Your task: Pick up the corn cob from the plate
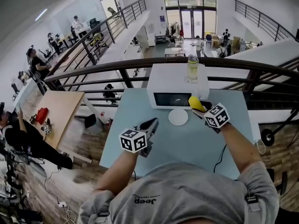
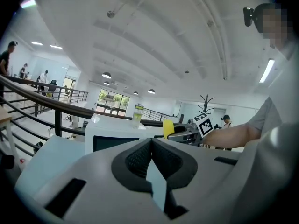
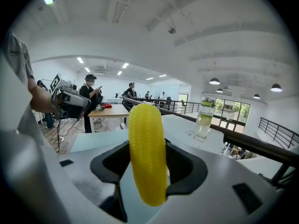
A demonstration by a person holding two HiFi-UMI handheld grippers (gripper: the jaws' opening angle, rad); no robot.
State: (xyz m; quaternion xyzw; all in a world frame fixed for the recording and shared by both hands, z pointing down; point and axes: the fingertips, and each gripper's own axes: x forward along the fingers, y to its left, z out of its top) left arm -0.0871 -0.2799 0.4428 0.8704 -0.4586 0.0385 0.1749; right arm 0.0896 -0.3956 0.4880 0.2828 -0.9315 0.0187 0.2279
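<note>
A: Item one, corn cob (image 3: 147, 153): where is it recorded?
B: Pinched between the jaws of the right gripper (image 1: 202, 107), centre right of the head view, just up and right of the plate (image 1: 178, 117).
A: Plate?
B: Set on the tabletop (image 1: 187, 143), before the microwave (image 1: 177, 85).
A: Left gripper (image 2: 152, 158)?
B: Jaws pressed together, nothing held.

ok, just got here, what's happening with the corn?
A person works two handheld grippers. The right gripper has the yellow corn cob clamped between its fingers, off the white plate, which sits empty on the table before the microwave. The left gripper is shut with nothing in it, hovering over the table.
</note>
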